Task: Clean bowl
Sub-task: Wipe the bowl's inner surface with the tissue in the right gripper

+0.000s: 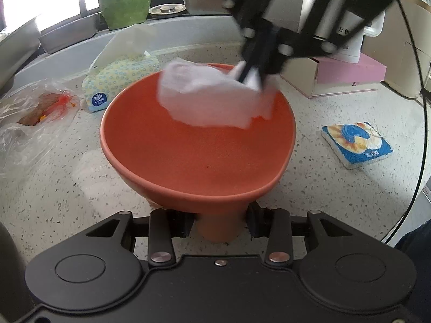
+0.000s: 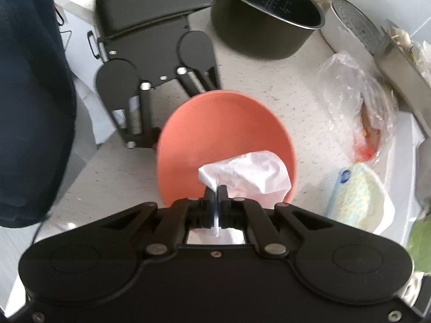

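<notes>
An orange footed bowl (image 1: 199,156) sits on the speckled counter (image 1: 67,188), its inside facing the left wrist camera. My left gripper (image 1: 219,222) is shut on the bowl's narrow foot, one finger on each side. My right gripper (image 1: 249,74) comes down from the upper right and is shut on a crumpled white tissue (image 1: 210,99). The tissue lies against the bowl's far inner wall. In the right wrist view, the right gripper (image 2: 216,191) pinches the tissue (image 2: 250,172) inside the bowl (image 2: 215,123). The picture is blurred around the tissue.
A yellow-and-blue tissue pack (image 1: 118,80) lies behind the bowl on the left, next to a clear plastic bag (image 1: 35,113). A blue sponge (image 1: 355,145) lies to the right, near a pink box (image 1: 344,75). A black pot (image 2: 266,18) stands nearby. A dark sleeve (image 2: 32,107) is close by.
</notes>
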